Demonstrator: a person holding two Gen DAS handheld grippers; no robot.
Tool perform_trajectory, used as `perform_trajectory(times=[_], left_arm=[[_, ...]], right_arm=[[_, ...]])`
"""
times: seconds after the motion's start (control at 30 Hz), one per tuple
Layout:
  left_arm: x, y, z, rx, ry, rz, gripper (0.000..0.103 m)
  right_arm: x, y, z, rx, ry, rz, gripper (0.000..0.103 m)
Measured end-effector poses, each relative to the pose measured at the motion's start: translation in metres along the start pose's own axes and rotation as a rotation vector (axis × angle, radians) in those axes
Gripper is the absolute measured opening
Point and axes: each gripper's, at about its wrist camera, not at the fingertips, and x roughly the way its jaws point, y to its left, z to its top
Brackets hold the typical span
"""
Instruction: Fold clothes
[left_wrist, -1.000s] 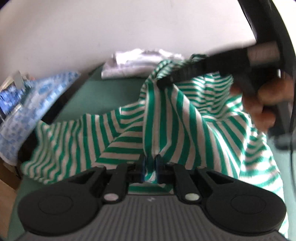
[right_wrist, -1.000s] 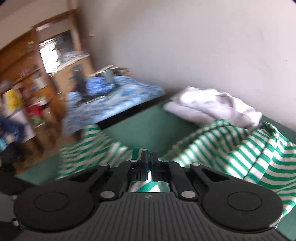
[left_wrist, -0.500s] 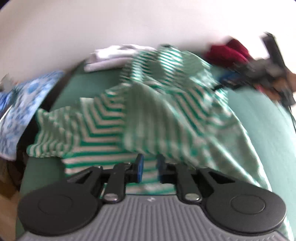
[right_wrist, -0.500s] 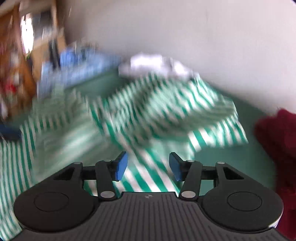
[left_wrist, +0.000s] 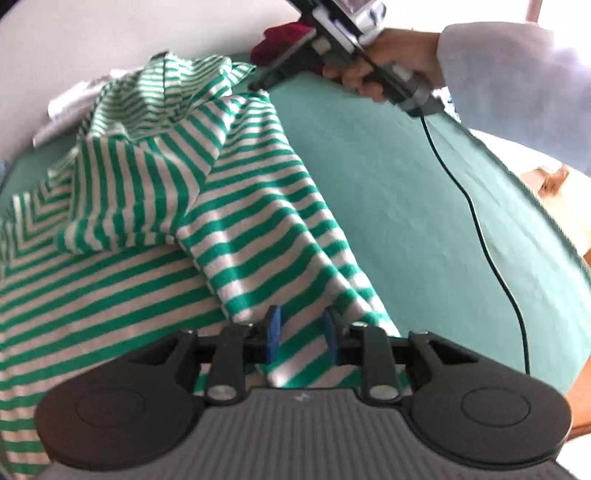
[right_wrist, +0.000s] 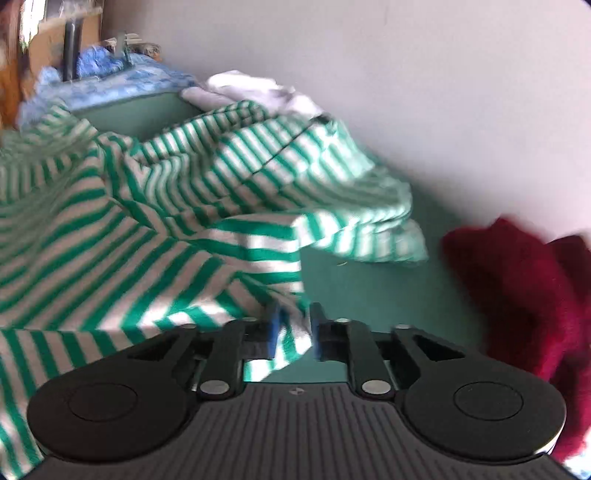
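A green-and-white striped shirt (left_wrist: 221, 192) lies rumpled on the green surface (left_wrist: 406, 203). My left gripper (left_wrist: 302, 332) hovers over its near hem with the jaws apart; striped cloth shows in the gap, and the pads do not pinch it. At the shirt's far corner a hand (left_wrist: 388, 55) holds my right gripper (left_wrist: 258, 85). In the right wrist view the right gripper (right_wrist: 294, 330) has its jaws closing around a corner of the shirt (right_wrist: 147, 229), with cloth between the pads and a gap still showing.
A dark red garment (right_wrist: 524, 295) lies to the right against the wall. A folded white garment (right_wrist: 251, 88) sits behind the shirt, with blue patterned cloth (right_wrist: 110, 81) beyond it. A black cable (left_wrist: 480, 229) trails across the green surface.
Both grippers were shut on raised shirt cloth; both let go and the shirt dropped onto the surface. The right jaws opened wide, then narrowed around a corner. The left view swung right.
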Motion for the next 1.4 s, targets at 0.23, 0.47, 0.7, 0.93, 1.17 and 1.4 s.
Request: perform_trajectory(times=[0.23,0.47,0.7,0.93,1.17,1.4], left_arm=[[-0.018,-0.002,-0.029,-0.05,0.054,-0.1,0.033],[-0.057,-0.01,-0.058,0.005,0.09,-0.178,0.043],[-0.055,-0.017,-0.086,0.068,0.134,-0.312,0.035],[-0.069,0.0,-0.101,0.093,0.083,-0.417,0.0],[-0.086,0.015,-0.132,0.123,0.109,-0.477,0.0],[-0.098,0.023,-0.137,0.218,0.083,-0.386,0.028]], right_arm=[[-0.031,0.021,-0.01,0.163,0.044,0.288,0.032],[-0.064,0.0,-0.044,0.381,-0.003,0.151,0.024],[-0.146,0.105,-0.105,0.346,0.094,0.424,0.004],[-0.231,0.171,-0.116,0.423,0.039,0.138,0.008],[-0.311,0.251,-0.159,0.518,0.13,0.149,0.022],[-0.28,0.314,-0.153,0.455,0.131,0.0,0.021]])
